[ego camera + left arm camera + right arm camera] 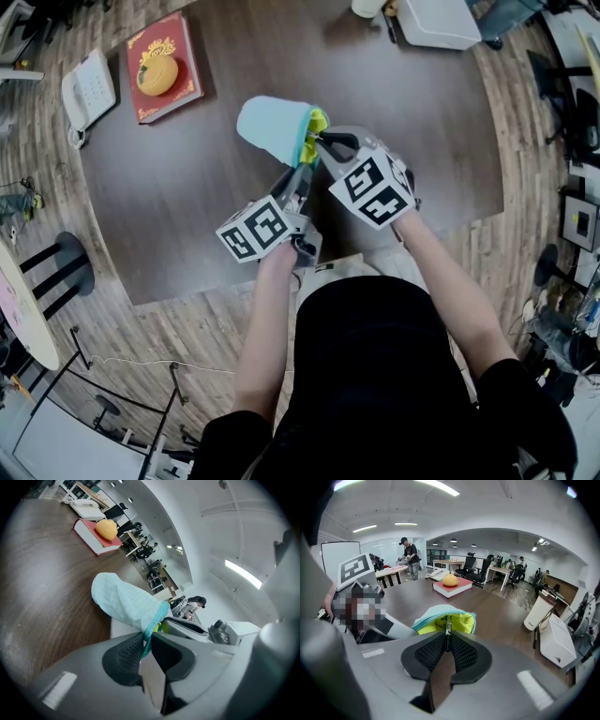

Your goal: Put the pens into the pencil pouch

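Observation:
The pencil pouch (272,129) is light blue with a yellow-green lining and hangs just above the brown table (187,197). My left gripper (304,171) is shut on the teal zipper edge at the pouch's mouth (157,618). My right gripper (321,142) comes in from the right. It is shut on a thin dark metal piece at the mouth, which looks like the zipper pull (448,629). The yellow-green lining (461,623) shows just past the right gripper's pads (461,651). I cannot see inside the pouch. A dark pen (534,638) lies on the table by a white box.
A red book (169,42) with an orange fruit-like thing (157,75) on it lies at the far left, beside a white desk phone (89,91). A white box (439,21) and a white cup (536,611) stand at the far right edge. Chairs and desks surround the table.

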A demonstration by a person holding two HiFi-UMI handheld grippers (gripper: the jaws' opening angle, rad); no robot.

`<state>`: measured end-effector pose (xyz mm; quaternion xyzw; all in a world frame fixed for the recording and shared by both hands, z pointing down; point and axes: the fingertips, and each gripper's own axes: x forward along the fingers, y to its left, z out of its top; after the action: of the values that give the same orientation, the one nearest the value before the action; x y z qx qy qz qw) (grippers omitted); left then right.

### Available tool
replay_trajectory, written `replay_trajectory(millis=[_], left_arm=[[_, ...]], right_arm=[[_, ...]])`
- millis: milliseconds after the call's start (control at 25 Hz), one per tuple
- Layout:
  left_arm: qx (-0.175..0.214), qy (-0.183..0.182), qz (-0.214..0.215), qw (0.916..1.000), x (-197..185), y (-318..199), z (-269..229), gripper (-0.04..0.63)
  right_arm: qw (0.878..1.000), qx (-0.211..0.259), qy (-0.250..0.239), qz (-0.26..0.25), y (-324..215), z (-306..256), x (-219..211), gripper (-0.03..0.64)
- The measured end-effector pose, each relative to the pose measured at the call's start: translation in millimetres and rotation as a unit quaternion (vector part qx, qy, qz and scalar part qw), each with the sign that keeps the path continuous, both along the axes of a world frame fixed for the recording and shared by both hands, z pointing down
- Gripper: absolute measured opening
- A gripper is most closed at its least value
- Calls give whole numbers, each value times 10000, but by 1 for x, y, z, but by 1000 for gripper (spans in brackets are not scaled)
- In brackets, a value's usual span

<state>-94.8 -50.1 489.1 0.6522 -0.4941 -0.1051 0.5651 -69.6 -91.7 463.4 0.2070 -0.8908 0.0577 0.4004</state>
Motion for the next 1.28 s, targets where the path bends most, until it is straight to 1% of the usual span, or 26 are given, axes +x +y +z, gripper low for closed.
replay_trajectory(millis=[680,1280], left_arm=[[1,-11,49,10000,-3,4,-2,46],[40,-10,29,10000,-5,6,-5,46]], right_arm=[[9999,9,-102,-135,-2,0,-19,46],[9998,74,-104,-157,3,-6,-15,48]])
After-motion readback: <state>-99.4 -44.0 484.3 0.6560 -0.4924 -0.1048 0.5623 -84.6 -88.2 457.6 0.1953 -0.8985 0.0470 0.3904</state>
